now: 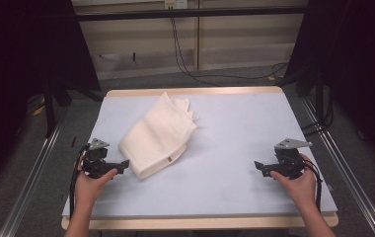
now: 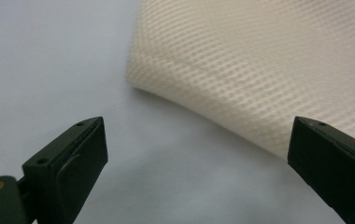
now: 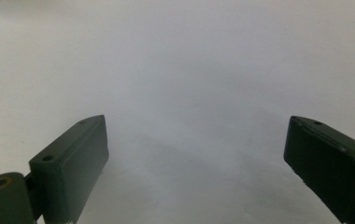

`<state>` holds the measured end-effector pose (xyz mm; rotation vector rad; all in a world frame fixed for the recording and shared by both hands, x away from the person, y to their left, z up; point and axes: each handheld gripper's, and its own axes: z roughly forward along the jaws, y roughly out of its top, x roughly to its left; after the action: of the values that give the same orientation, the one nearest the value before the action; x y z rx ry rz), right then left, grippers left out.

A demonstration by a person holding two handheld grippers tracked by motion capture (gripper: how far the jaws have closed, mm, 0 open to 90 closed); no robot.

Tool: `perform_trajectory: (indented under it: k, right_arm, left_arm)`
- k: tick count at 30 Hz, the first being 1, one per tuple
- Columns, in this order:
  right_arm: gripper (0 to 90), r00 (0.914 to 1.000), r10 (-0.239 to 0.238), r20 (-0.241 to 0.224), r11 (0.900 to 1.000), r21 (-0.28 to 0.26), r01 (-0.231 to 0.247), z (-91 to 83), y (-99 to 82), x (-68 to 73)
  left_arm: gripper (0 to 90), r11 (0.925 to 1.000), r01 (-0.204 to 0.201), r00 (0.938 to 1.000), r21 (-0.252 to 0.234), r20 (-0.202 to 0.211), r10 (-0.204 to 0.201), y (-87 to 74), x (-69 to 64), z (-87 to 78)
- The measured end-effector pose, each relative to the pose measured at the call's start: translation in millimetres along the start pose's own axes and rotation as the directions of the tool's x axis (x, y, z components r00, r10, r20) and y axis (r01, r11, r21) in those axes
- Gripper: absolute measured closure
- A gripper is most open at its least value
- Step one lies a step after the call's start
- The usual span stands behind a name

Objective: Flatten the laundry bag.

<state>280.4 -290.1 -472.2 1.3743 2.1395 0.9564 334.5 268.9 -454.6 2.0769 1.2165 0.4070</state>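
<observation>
High view: pale blue table point(image 1: 235, 148) on grey floor point(image 1: 225, 79).

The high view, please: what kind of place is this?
Probably a lab set up for recording: a padded table between black curtains, cables across a carpeted floor, and a person holding the left gripper and right gripper.

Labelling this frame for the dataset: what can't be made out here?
- Folded cream cloth: the small tag on its near edge is too small to read in the high view.
- Cloth in the left gripper view: cut off by the top and right edges.
- Underside and inner folds of the cloth: hidden by its own top layer.
- Right gripper: its view is blurred, showing just the table cover.
</observation>
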Motion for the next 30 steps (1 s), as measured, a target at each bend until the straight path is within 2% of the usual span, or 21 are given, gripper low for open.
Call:
perform_trajectory:
  k: [2, 3, 7, 9, 13, 15, 16, 17, 18, 20, 22, 23, 25, 27, 28, 29, 30]
  right_arm:
    - [6.2, 1.0000, -0.002, -0.006, 1.0000, 0.003, 0.002, 0.0, 0.2, 0.8]
    - [6.2, 0.9999, -0.002, -0.011, 1.0000, 0.007, 0.002, 0.2, 0.2, 1.4]
    - [6.2, 0.9997, -0.006, -0.026, 0.9999, 0.010, 0.006, 0.7, 1.4, 3.4]
    - [6.4, 0.9995, -0.009, -0.029, 0.9999, 0.010, 0.010, 1.0, 1.6, 4.2]
    - [6.7, 0.9991, -0.010, -0.042, 0.9999, 0.010, 0.011, 1.5, 2.9, 6.3]
    - [6.7, 0.9987, -0.011, -0.049, 0.9999, 0.011, 0.012, 1.9, 3.5, 7.8]
    - [6.7, 0.9987, -0.013, -0.049, 0.9999, 0.010, 0.013, 2.2, 3.8, 8.3]
    - [6.7, 0.9988, -0.014, -0.046, 0.9998, 0.010, 0.014, 2.4, 3.8, 9.0]
    - [6.7, 0.9984, -0.018, -0.054, 0.9998, 0.011, 0.019, 2.5, 3.8, 8.9]
    - [6.7, 0.9985, -0.014, -0.052, 0.9998, 0.015, 0.015, 2.4, 3.7, 9.8]
    - [6.8, 0.9983, -0.020, -0.055, 0.9997, 0.012, 0.021, 3.2, 3.8, 10.9]
    - [6.8, 0.9980, -0.024, -0.058, 0.9995, 0.017, 0.025, 3.8, 3.9, 12.3]
    - [6.8, 0.9978, -0.025, -0.061, 0.9995, 0.018, 0.026, 3.9, 4.1, 12.6]
    - [7.0, 0.9977, -0.026, -0.062, 0.9996, 0.014, 0.027, 4.3, 4.9, 13.9]
    - [7.0, 0.9977, -0.026, -0.062, 0.9996, 0.014, 0.027, 4.3, 4.9, 13.9]
    - [7.2, 0.9975, -0.032, -0.064, 0.9994, 0.012, 0.033, 4.8, 4.9, 14.2]
    - [7.2, 0.9975, -0.032, -0.064, 0.9994, 0.012, 0.033, 4.8, 4.9, 14.2]
  left_arm:
    - [4.8, 1.0000, -0.004, 1.0000, -0.001, 0.002, 0.004, 1.1, -2.0, -0.8]
    - [5.0, 0.9999, -0.016, 0.9993, 0.002, 0.035, 0.016, 4.4, -6.9, -2.6]
    - [5.1, 0.9994, -0.033, 0.9982, -0.007, 0.050, 0.034, 9.6, -13.7, -2.4]
    - [5.0, 0.9990, -0.044, 0.9962, -0.007, 0.076, 0.044, 14.4, -19.9, -1.7]
    - [4.9, 0.9984, -0.056, 0.9941, -0.010, 0.092, 0.057, 18.8, -28.4, -0.6]
    - [4.8, 0.9964, -0.085, 0.9914, 0.001, 0.100, 0.085, 22.2, -36.2, 2.1]
    - [4.8, 0.9967, -0.081, 0.9904, -0.001, 0.113, 0.080, 23.0, -38.6, 3.8]
    - [5.0, 0.9967, -0.082, 0.9909, -0.003, 0.107, 0.081, 23.5, -40.9, 5.3]
    - [5.5, 0.9948, -0.101, 0.9888, 0.006, 0.111, 0.100, 23.8, -41.6, 6.8]
    - [6.4, 0.9954, -0.096, 0.9885, 0.009, 0.118, 0.094, 23.9, -43.7, 8.8]
    - [7.7, 0.9915, -0.127, 0.9847, 0.029, 0.124, 0.123, 23.2, -46.0, 11.9]
    - [9.7, 0.9894, -0.141, 0.9809, 0.034, 0.140, 0.135, 22.4, -49.2, 14.1]
    - [12.0, 0.9884, -0.148, 0.9800, 0.034, 0.139, 0.142, 22.0, -51.2, 14.5]
    - [15.0, 0.9827, -0.182, 0.9721, 0.035, 0.157, 0.174, 21.4, -55.6, 16.8]
    - [15.0, 0.9807, -0.192, 0.9706, 0.036, 0.155, 0.184, 20.9, -57.3, 18.4]
    - [19.1, 0.9690, -0.238, 0.9607, 0.067, 0.163, 0.225, 18.4, -61.9, 25.6]
    - [22.3, 0.9690, -0.238, 0.9607, 0.067, 0.163, 0.225, 18.4, -61.9, 25.6]
